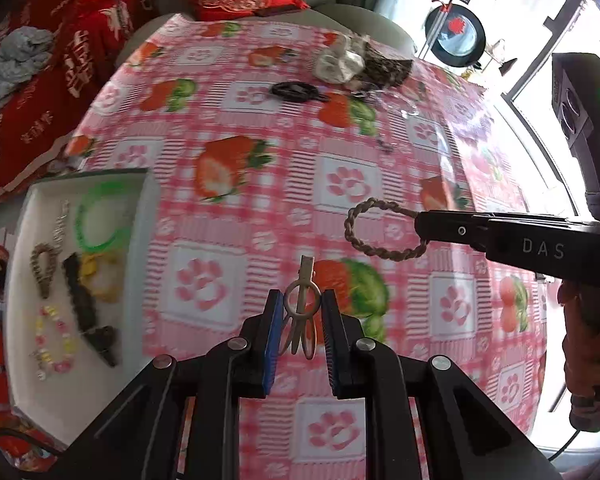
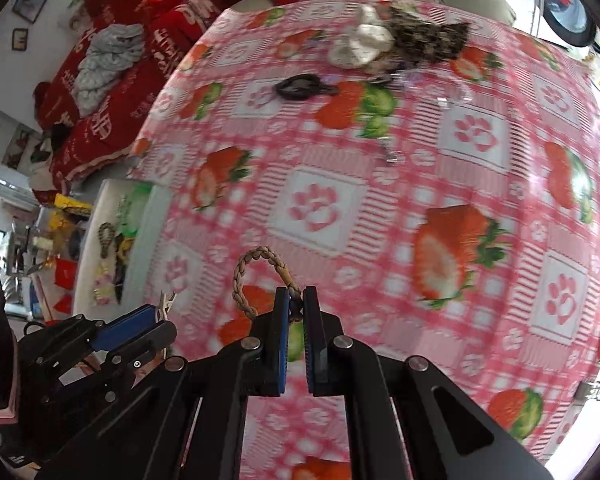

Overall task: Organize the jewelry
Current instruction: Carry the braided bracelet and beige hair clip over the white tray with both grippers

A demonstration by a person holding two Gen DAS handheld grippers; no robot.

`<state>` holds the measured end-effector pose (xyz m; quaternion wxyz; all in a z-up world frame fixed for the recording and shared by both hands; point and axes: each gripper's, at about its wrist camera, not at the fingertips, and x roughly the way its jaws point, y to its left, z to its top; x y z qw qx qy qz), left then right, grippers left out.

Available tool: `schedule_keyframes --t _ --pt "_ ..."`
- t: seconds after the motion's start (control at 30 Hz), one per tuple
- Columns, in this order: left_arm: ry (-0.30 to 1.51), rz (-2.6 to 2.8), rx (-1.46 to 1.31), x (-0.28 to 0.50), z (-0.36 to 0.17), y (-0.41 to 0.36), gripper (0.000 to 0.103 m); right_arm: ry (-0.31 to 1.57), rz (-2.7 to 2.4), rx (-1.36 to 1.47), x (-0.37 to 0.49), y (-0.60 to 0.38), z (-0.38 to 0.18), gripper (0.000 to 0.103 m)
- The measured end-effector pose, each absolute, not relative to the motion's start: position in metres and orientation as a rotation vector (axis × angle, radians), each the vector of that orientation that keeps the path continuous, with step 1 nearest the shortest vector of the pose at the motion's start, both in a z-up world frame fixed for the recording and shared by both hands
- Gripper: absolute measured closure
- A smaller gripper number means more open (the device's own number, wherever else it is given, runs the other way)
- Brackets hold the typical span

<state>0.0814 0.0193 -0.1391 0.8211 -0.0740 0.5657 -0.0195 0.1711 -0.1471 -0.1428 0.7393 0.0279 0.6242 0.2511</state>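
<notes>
My left gripper is shut on a gold metal hair clip with a ring, held above the pink strawberry tablecloth. My right gripper is shut on a braided tan cord bracelet; in the left wrist view that bracelet loops out from the right gripper at the right. A white tray at the table's left edge holds a green bangle, a braided loop, a yellow piece, dark hair clips and a bead bracelet.
At the far side of the table lie a black hair tie, a white scrunchie, a dark patterned piece and a small metal item. Red cushions and bedding sit beyond the table. A hand grips the right tool.
</notes>
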Motion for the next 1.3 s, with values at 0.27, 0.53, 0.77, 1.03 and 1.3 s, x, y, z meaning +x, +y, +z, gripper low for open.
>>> schedule_keyframes --t 0.27,0.53,0.77,1.03,1.3 --pt "1.197 0.054 -0.191 0.037 -0.134 0.094 0.077 1.372 0.651 0.016 0.134 -0.066 -0.132 0.096" --pt "1.231 0.166 -0.214 -0.008 -0.148 0.170 0.077 1.390 0.762 -0.045 0.090 0.020 -0.133 0.096" --pt "1.285 0.214 -0.232 -0.030 -0.175 0.211 0.077 1.428 0.820 -0.106 0.055 0.073 -0.148 0.096" --pt "1.314 0.234 -0.242 -0.035 -0.202 0.233 0.077 1.476 0.811 -0.205 0.034 0.110 -0.174 0.096" --pt "1.337 0.232 -0.210 -0.038 -0.212 0.235 0.077 1.500 0.762 -0.283 0.030 0.125 -0.195 0.096"
